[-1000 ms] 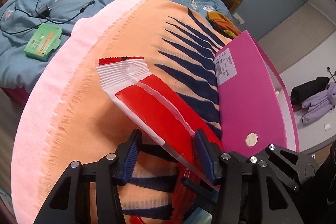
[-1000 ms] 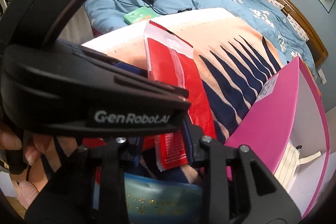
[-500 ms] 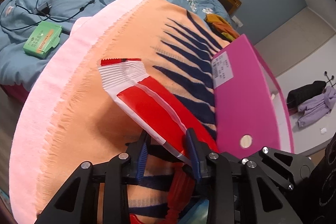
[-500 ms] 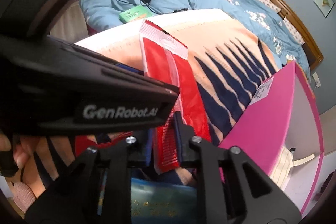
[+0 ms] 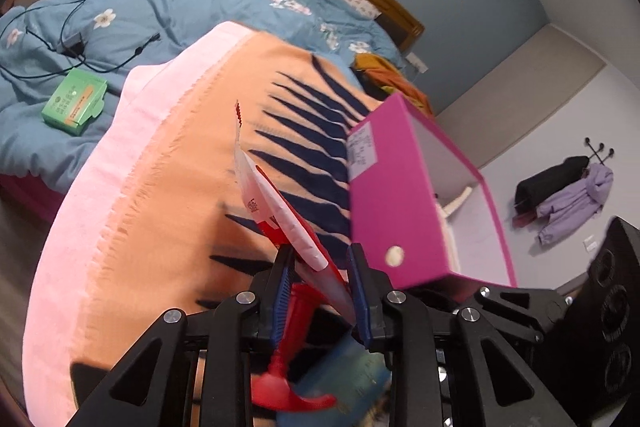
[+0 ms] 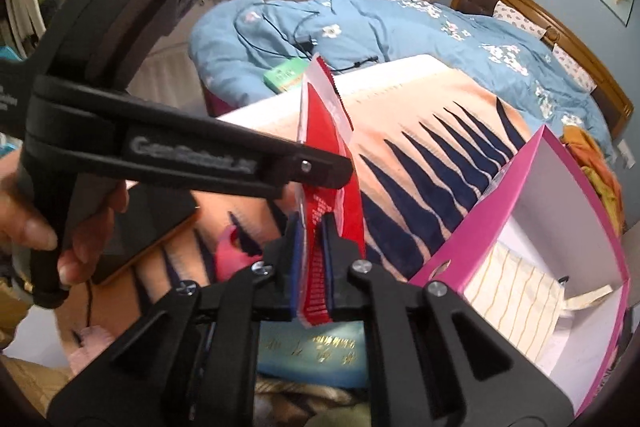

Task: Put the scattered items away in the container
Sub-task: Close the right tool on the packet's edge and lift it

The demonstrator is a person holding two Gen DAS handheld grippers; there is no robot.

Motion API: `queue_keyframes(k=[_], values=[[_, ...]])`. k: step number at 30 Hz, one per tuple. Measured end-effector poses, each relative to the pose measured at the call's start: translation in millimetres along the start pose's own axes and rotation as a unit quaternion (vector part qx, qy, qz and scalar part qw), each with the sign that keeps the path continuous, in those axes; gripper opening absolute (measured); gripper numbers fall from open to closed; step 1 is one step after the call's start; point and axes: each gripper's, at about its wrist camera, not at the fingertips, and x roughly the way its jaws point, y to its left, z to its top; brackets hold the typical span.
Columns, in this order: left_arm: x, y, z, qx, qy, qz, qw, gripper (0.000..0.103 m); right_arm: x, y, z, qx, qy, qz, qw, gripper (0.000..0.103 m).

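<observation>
A red and white snack packet [image 5: 276, 203] is lifted off the orange blanket and stands on edge. My left gripper [image 5: 320, 267] is shut on its lower end. My right gripper [image 6: 314, 247] is shut on the same packet [image 6: 324, 131] at its bottom seam. The pink box [image 5: 396, 211] with a white inside stands to the right; in the right wrist view the box [image 6: 496, 187] holds a cream striped cloth [image 6: 516, 299]. A red hammer-shaped item [image 5: 292, 383] and a blue booklet [image 6: 316, 355] lie below the grippers.
The orange blanket with navy stripes [image 5: 168, 187] covers the table. A green carton [image 5: 74, 101] and black cables [image 5: 60, 39] lie on the blue bed behind. A dark phone [image 6: 140, 227] lies at the left in the right wrist view, beside the person's hand.
Both grippers closed on the packet and raised it off the blanket, turning it from lying flat to standing on edge. Both views tilted up toward the room.
</observation>
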Motion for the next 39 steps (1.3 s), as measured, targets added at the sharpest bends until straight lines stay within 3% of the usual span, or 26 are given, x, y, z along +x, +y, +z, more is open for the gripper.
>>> queue_keyframes(k=[5,9,11,13,17,19,20,24,25,32,37,39], values=[[-10.1,-15.4,-9.1,0.013,0.003,-0.013,0.9998,0.028,-19.5,-1.3,-11.0,0.005,-0.012,0.023,1.000,0.011],[-7.0,-23.9,-16.9,0.023,0.016,0.011,0.9996,0.052,-30.3,0.3,-24.2,-0.004,-0.015,0.026,1.000,0.011],[-1.8,-23.5,-20.1,0.017,0.024,0.002,0.9996,0.052,-33.0,0.2,-30.7,-0.007,-0.016,0.023,1.000,0.011],[2.9,-24.0,-25.0,0.016,0.029,-0.008,0.9994,0.052,-35.7,0.1,-37.2,-0.009,-0.017,0.021,1.000,0.009],[12.9,-22.9,-34.9,0.010,0.041,-0.010,0.9991,0.031,-38.0,-1.1,-48.7,-0.012,-0.016,0.018,1.000,0.009],[16.5,-19.1,-38.5,0.000,0.048,-0.016,0.9987,0.030,-33.7,-0.4,-50.8,-0.013,-0.010,0.016,1.000,0.010],[18.1,-18.1,-39.8,-0.003,0.050,-0.014,0.9986,0.030,-31.2,1.5,-51.3,-0.017,-0.006,0.013,1.000,0.013],[24.4,-14.4,-44.7,-0.012,0.059,-0.006,0.9982,0.030,-21.1,9.3,-53.2,-0.031,0.009,0.005,0.999,0.041],[25.6,-13.8,-44.2,-0.014,0.059,-0.006,0.9981,0.030,-18.6,11.2,-53.6,-0.035,0.013,0.003,0.999,0.042],[28.0,-14.4,-43.8,-0.017,0.058,-0.005,0.9981,0.026,7.5,15.0,-53.0,-0.059,0.043,-0.054,0.996,0.042],[20.7,-16.0,-43.2,-0.020,0.046,-0.016,0.9986,0.024,-0.1,7.0,-53.7,-0.050,0.027,-0.057,0.997,0.023],[17.0,-20.5,-42.3,-0.014,0.039,-0.021,0.9989,0.023,-7.9,5.8,-54.0,-0.047,0.015,-0.056,0.997,0.020]])
